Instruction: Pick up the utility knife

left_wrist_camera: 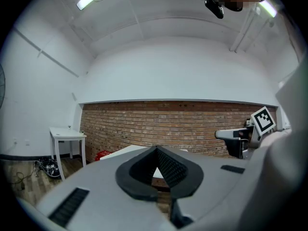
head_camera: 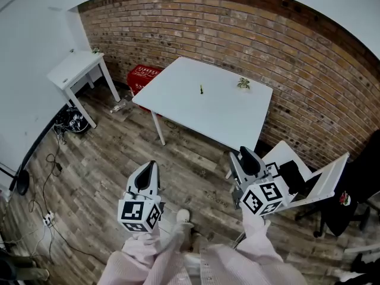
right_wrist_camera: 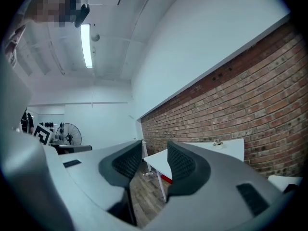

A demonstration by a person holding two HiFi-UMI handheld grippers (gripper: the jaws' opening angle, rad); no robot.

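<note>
My left gripper [head_camera: 152,165] has its jaws closed on nothing. My right gripper [head_camera: 243,154] has its jaws wide apart and empty. The utility knife [head_camera: 201,89] lies on the counter [head_camera: 178,97], well ahead of both.

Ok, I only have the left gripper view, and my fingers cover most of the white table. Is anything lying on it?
Observer: Yes. The head view shows a small slim thing, likely the utility knife, lying near the middle of the white table.
Operator: Anything else up there?
Observer: One small plant-like thing, nearer the brick wall and apart from the knife.
Operator: Is the right gripper ready to take it?
Observer: The right gripper view shows the right gripper with its fingers apart and nothing between them.
</note>
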